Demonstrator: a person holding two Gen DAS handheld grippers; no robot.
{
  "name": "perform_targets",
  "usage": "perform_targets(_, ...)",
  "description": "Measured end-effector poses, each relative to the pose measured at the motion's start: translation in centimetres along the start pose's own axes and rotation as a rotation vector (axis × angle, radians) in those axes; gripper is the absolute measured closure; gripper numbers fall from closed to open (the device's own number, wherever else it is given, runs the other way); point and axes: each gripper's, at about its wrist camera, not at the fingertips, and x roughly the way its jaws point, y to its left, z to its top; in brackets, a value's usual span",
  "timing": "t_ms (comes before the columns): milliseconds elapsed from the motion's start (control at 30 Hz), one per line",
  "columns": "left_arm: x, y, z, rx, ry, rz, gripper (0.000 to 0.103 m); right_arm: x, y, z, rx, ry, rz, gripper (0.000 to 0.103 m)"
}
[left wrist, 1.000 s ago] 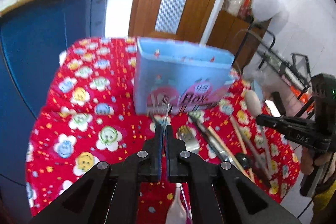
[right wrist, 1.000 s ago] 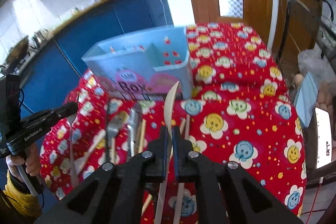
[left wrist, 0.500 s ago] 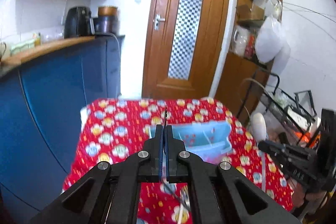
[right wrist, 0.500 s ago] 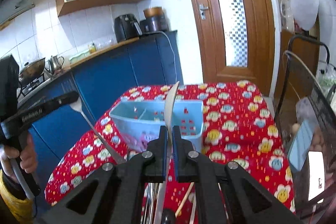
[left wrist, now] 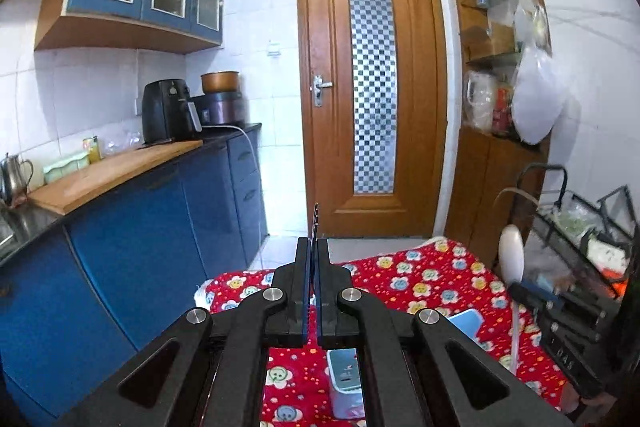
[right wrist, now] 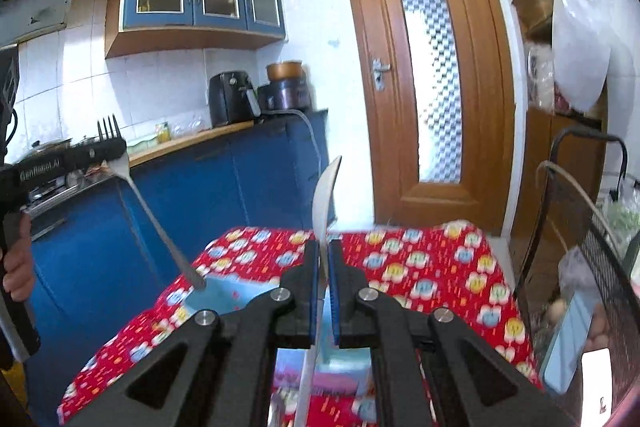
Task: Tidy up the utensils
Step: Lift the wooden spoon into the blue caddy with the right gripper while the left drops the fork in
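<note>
My left gripper (left wrist: 313, 251) is shut on a metal fork (left wrist: 316, 217), seen edge-on with its tines up. In the right wrist view the left gripper (right wrist: 108, 149) holds that fork (right wrist: 150, 215) tilted, its handle end inside the light blue utensil box (right wrist: 218, 295). My right gripper (right wrist: 323, 255) is shut on a white spoon (right wrist: 326, 195), bowl up, above the box. In the left wrist view the spoon (left wrist: 511, 253) and right gripper (left wrist: 532, 297) show at right, and the box (left wrist: 346, 383) lies below my fingers.
The box stands on a table with a red flowered cloth (right wrist: 420, 267). Blue kitchen cabinets (left wrist: 160, 227) run along the left. A wooden door (left wrist: 372, 87) is straight ahead. A black wire rack (right wrist: 592, 247) stands at the right.
Both grippers have lifted their utensils off the table and tilted upward. The fork's handle now reaches into the box, and the spoon hangs over it.
</note>
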Motion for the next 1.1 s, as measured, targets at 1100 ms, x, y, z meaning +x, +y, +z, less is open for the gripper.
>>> perform_targets(1100,9.0,-1.9,-8.7,-0.027,0.211,-0.088,0.081,7.8,-0.2,-4.7,-0.058,0.020,0.042,0.094)
